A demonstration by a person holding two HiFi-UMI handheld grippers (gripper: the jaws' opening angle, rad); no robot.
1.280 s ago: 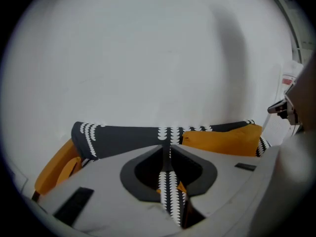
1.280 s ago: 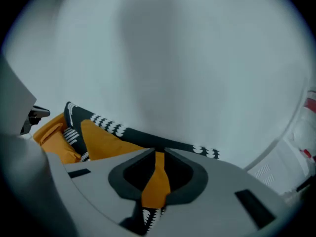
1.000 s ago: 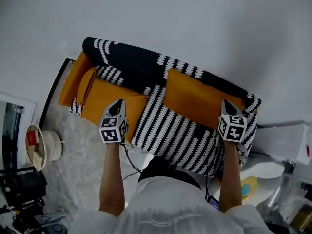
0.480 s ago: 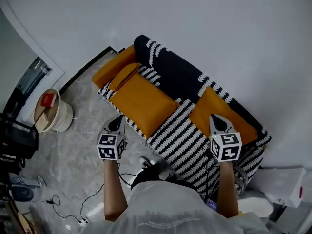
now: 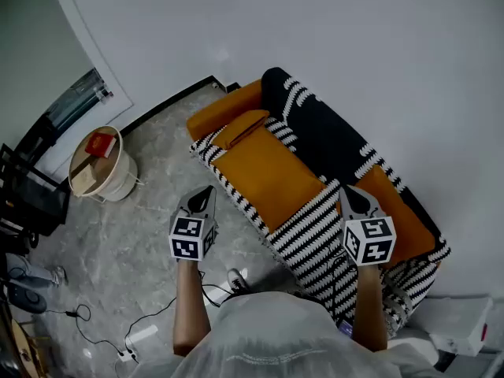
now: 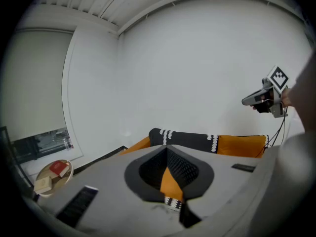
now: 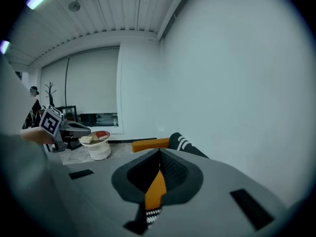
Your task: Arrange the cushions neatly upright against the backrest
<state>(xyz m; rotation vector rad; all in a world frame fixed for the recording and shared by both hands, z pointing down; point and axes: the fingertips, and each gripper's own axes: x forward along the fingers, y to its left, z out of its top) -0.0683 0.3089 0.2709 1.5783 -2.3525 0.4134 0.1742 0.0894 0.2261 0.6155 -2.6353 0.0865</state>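
An orange sofa (image 5: 224,110) under a black-and-white patterned throw (image 5: 315,144) stands against the white wall. One large orange cushion (image 5: 272,176) rests on the left of the seat. A second orange cushion (image 5: 405,215) is at the right end, by the backrest. A slim orange cushion (image 5: 242,127) lies near the left armrest. My left gripper (image 5: 203,197) is shut and empty, hanging over the floor in front of the sofa. My right gripper (image 5: 352,197) is shut and empty above the striped seat edge. The left gripper view shows the right gripper (image 6: 264,98) above the sofa (image 6: 197,141).
A round white side table (image 5: 98,164) with a red book stands on the marble floor left of the sofa; it also shows as the table (image 7: 98,144) in the right gripper view. Cables (image 5: 157,317) trail on the floor near my feet. Dark equipment (image 5: 24,211) lines the left edge.
Both grippers have drawn back from the cushions and risen. The left one has left the sofa's front and now hangs over the floor. The view has swung, showing more floor.
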